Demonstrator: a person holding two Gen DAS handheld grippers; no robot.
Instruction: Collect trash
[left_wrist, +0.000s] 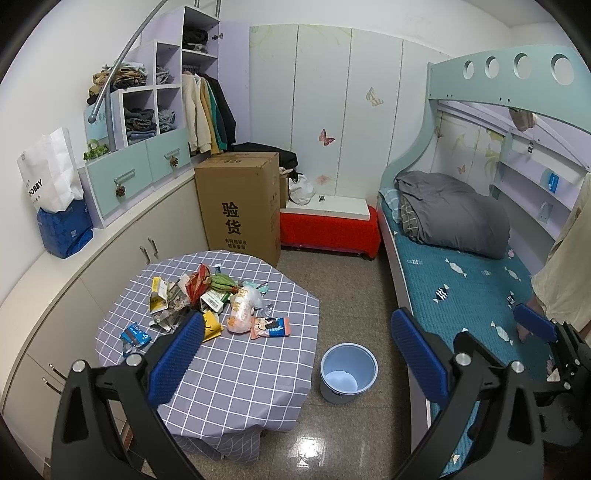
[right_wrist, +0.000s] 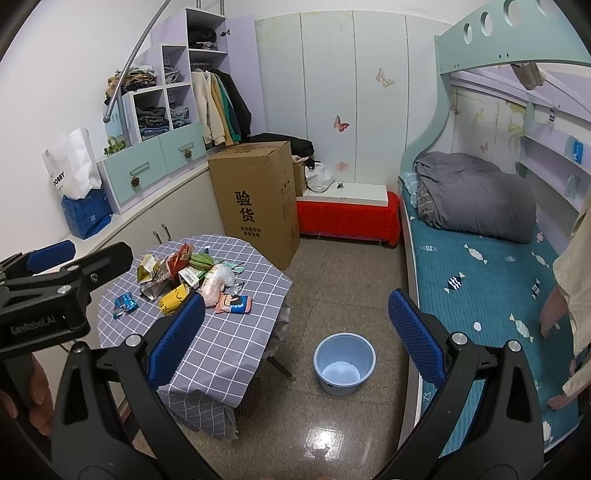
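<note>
While both grippers hover high above the room, the left gripper and right gripper each show blue pads spread wide, holding nothing. The trash (wrappers, packets, a crumpled bag) lies heaped on the checked tablecloth. A pale blue bucket stands on the floor just beside the table, near the bed.

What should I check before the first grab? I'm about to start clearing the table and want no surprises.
1. Left gripper open, holding nothing: ok.
2. Right gripper open, holding nothing: ok.
3. Blue bin upright on the floor beside the table, no trash inside: ok.
4. Trash pile in plain view on the table: ok.
5. Nearest piece, the pink wrapper, lies apart from the pile: ok.
6. Within reach: cannot tell.
</note>
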